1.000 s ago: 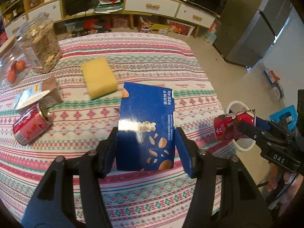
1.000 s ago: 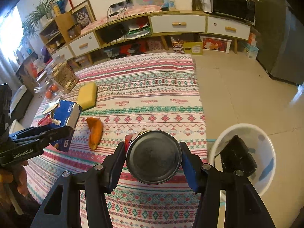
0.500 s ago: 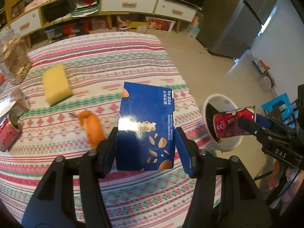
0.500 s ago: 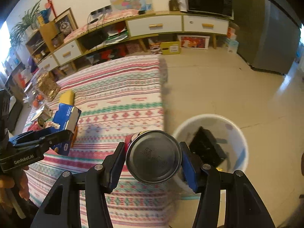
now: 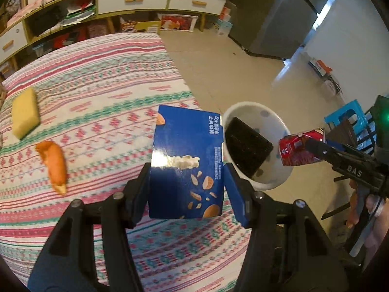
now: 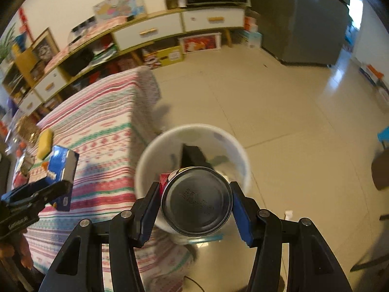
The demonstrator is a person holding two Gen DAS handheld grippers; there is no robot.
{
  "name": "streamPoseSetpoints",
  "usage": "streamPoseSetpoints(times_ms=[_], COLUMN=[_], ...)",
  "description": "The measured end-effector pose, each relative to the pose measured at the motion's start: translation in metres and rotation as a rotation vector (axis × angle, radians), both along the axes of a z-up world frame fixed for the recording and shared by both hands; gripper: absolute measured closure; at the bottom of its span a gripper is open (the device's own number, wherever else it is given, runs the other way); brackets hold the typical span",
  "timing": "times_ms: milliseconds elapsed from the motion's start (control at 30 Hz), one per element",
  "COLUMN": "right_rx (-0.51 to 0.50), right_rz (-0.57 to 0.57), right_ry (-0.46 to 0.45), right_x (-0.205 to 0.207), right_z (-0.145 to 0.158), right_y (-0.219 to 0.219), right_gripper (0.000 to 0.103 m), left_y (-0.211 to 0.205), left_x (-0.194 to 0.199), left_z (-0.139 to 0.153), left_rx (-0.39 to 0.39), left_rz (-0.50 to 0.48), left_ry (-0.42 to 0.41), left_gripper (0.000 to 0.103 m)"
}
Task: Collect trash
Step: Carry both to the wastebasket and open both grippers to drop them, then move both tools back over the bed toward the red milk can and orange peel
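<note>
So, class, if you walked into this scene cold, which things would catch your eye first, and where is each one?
The blue snack box, clamped in the left gripper above the striped tablecloth's edge. The red can, pinched in the right gripper directly over the white bin on the floor. An orange peel lies on the cloth.

Beige tiled floor [image 6: 279, 112], white-drawered sideboard [image 6: 175, 28] along the wall, grey refrigerator [image 6: 304, 22] beside it.

Daylight enters from the upper right, laying a white glare patch on the glossy floor [image 6: 340, 82] and a sheen on the blue box [image 5: 186, 160]. Both views bow strongly toward dark, vignetted corners. The striped tablecloth [image 5: 97, 102] and the white bin [image 6: 148, 153] smear – probably motion blur – while the interior stays moderately dim.
</note>
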State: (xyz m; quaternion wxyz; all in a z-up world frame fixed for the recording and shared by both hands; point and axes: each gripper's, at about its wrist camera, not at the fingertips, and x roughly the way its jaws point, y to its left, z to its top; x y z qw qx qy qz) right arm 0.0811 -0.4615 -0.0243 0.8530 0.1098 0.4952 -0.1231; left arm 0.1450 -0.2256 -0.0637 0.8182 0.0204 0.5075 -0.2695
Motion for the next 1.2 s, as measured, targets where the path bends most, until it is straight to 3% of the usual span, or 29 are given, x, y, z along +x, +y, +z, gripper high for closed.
streamPoseSetpoints(times_ms=[233,400,867,933,1000,1200], right_rx=[0.037,0.038,-0.003,-0.002,-0.005,-0.013], right_rz=[-0.033,-0.032,-0.076,-0.085,-0.090,-0.100], right_ry=[0.021,0.006,-0.009,-0.010,-0.011,-0.009], right_x=[0.001,-0.007,-0.036,-0.039,-0.041,-0.045], right_z=[-0.014,-0.006,0.006,0.007,0.007,0.008], right_y=[-0.018,-0.023,-0.048,-0.052,-0.056,-0.060], right_gripper=[0.045,0.037,0.035,0.035,0.034,0.034], left_y=[-0.030,-0.053,-0.111,-0.117,-0.119,-0.115], left_x=[-0.003,-0.003,-0.001,-0.002,-0.004,-0.004], left_z=[-0.004,-0.004,-0.018,-0.017,-0.016,-0.010], left_rx=[0.002,0.002,0.012,0.009,0.028,0.045], left_rz=[-0.045,-0.090,-0.168,-0.195,-0.200,-0.180], left_ry=[-0.013,-0.024,-0.021,-0.030,-0.049,-0.063], left_gripper=[0.043,0.043,0.043,0.039,0.021,0.019])
